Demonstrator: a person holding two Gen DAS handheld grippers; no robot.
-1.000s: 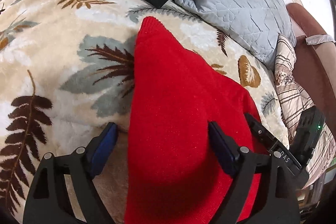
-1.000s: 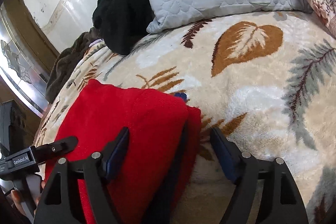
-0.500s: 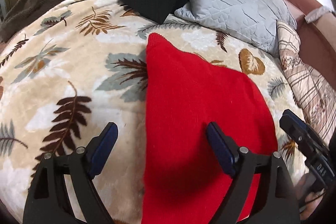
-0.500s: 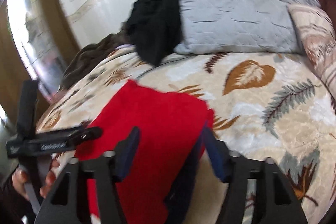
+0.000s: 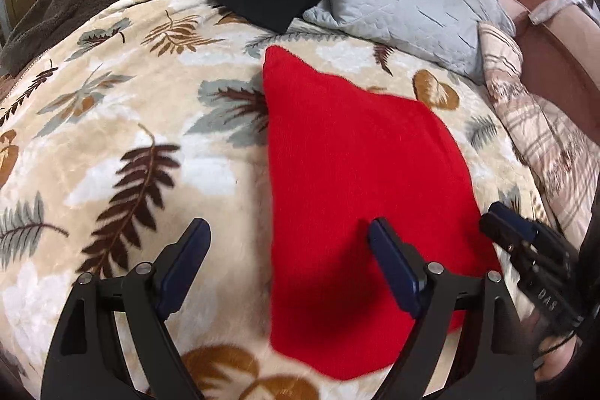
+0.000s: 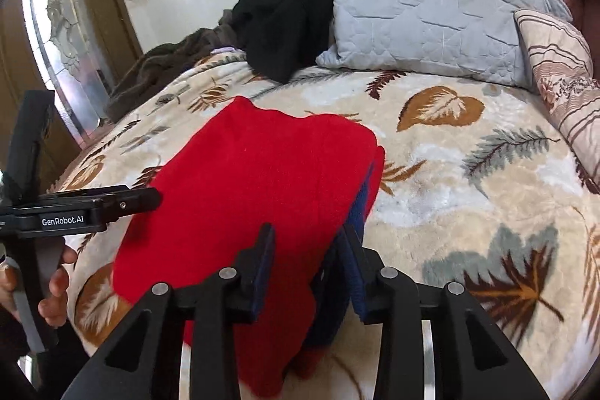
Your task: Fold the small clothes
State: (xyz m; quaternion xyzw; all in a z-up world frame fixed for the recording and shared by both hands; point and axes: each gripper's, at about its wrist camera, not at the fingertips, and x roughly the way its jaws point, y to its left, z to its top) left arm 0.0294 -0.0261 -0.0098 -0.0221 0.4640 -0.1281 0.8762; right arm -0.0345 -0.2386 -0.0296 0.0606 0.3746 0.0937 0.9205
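A folded red knit garment (image 5: pixel 360 175) lies on the leaf-patterned blanket (image 5: pixel 112 145). My left gripper (image 5: pixel 288 257) is open and empty above the garment's near left edge, one finger over the blanket and one over the red cloth. It also shows at the left of the right wrist view (image 6: pixel 123 201). In the right wrist view my right gripper (image 6: pixel 307 250) has its jaws close together on the near right edge of the red garment (image 6: pixel 255 182), with a blue inner layer (image 6: pixel 360 205) showing at that edge. The right gripper also shows at the right of the left wrist view (image 5: pixel 517 235).
A grey quilted pillow (image 6: pixel 431 14) and a black garment (image 6: pixel 285 17) lie at the head of the bed. A striped beige pillow (image 6: pixel 562 70) is at the right, a dark brown blanket (image 5: pixel 75 6) at the far left.
Both grippers have drawn back from the garment, so more of the bed shows. The right gripper's jaws have closed from wide open onto the garment's right edge. The left stays open.
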